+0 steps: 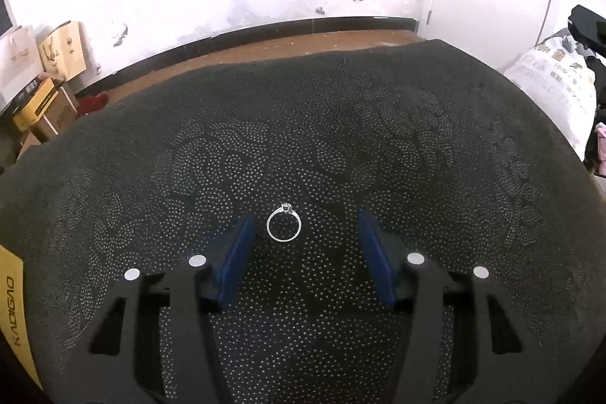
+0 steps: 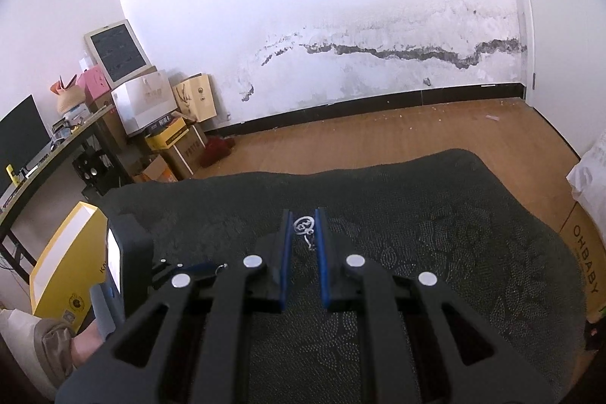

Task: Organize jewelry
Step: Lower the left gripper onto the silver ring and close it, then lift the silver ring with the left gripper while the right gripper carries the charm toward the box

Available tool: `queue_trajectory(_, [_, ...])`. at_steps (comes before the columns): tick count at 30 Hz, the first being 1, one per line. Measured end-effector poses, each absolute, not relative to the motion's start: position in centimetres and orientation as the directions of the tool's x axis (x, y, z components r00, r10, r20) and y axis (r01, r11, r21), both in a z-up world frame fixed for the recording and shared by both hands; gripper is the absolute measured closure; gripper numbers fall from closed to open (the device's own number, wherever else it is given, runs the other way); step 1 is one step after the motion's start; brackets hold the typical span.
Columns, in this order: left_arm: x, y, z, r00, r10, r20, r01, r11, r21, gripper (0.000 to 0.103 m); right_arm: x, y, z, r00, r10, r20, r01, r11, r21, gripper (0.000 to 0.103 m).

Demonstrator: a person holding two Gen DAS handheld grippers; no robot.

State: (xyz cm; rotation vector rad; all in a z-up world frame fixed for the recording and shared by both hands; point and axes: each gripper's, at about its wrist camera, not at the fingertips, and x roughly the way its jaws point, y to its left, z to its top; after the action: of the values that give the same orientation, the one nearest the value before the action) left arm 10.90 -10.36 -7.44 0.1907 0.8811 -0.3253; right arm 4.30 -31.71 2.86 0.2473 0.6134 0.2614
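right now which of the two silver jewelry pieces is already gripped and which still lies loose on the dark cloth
The silver pendant charm is gripped, pinched between the right gripper pads. The silver ring with a small stone lies loose between the open left gripper.

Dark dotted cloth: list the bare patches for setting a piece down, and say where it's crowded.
The cloth lies bare beyond the ring to its far edge and on both sides. Only crowding: the ring between the left gripper fingers. The right gripper holds a silver pendant.
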Motion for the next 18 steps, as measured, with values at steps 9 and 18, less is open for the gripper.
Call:
queue_trajectory(9, [10.9, -10.8, -7.21, 0.602, -0.196, -0.774, 0.361, 0.931, 0.045, 0.077, 4.19, -31.62, 2.91, 0.789, 0.315, -0.528, -0.167, 0.936, 0.308, 0.091])
queue_trajectory(18, [11.4, -9.99, -7.01, 0.6, -0.208, -0.773, 0.344, 0.939, 0.014, 0.084, 4.5, -31.48, 2.85, 0.785, 0.308, -0.537, -0.165, 0.94, 0.298, 0.091])
